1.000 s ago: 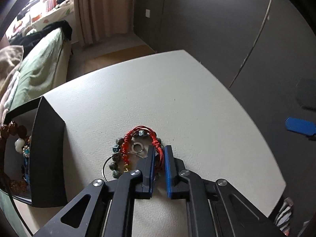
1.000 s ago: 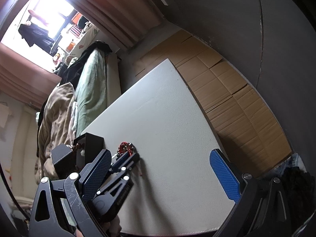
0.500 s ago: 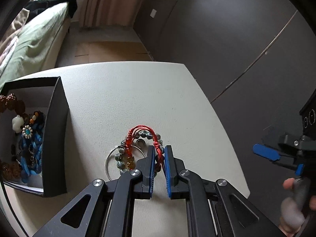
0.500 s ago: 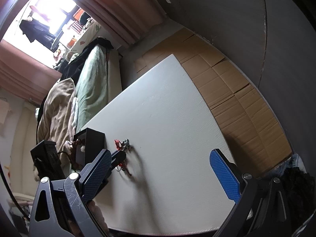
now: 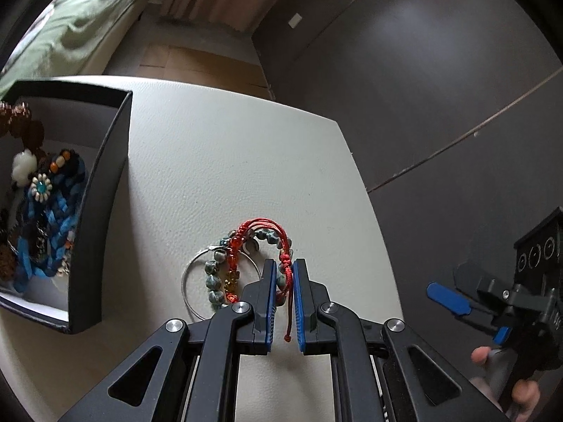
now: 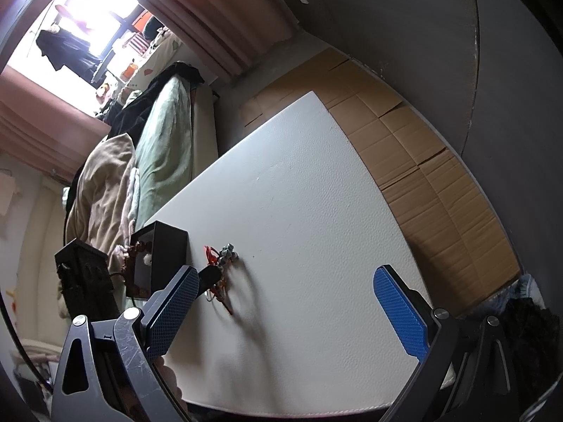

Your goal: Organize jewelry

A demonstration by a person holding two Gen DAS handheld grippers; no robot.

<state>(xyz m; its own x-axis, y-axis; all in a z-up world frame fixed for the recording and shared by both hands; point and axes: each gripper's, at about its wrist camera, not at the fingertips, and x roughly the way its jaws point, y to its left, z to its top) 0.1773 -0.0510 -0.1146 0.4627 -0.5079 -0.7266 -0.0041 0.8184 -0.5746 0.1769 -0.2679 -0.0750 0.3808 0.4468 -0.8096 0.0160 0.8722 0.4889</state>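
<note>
A red cord bracelet [image 5: 262, 227] is tangled with a grey-green bead bracelet [image 5: 214, 276] and a thin silver hoop [image 5: 186, 281] on the white table [image 5: 228, 161]. My left gripper [image 5: 284, 263] is shut on the red cord, whose knotted tail hangs down between the blue pads. Whether the bundle is lifted off the table I cannot tell. To its left stands an open black box [image 5: 105, 183] holding several bracelets. In the right wrist view the same bundle [image 6: 225, 253] sits beside the box [image 6: 169, 246]. My right gripper [image 6: 285, 281] hovers open over the table's near part, holding nothing.
The table's right edge [image 5: 369, 211] drops off to a dark floor. Flattened cardboard [image 6: 422, 161] lies on the floor past the far side. A bed with green and beige bedding [image 6: 155, 147] runs behind the box. A hand [image 5: 520, 390] holds the right gripper's handle.
The left gripper has rolled and shifted toward the box while staying shut on the red cord, so more of the box shows. The right gripper has stayed put.
</note>
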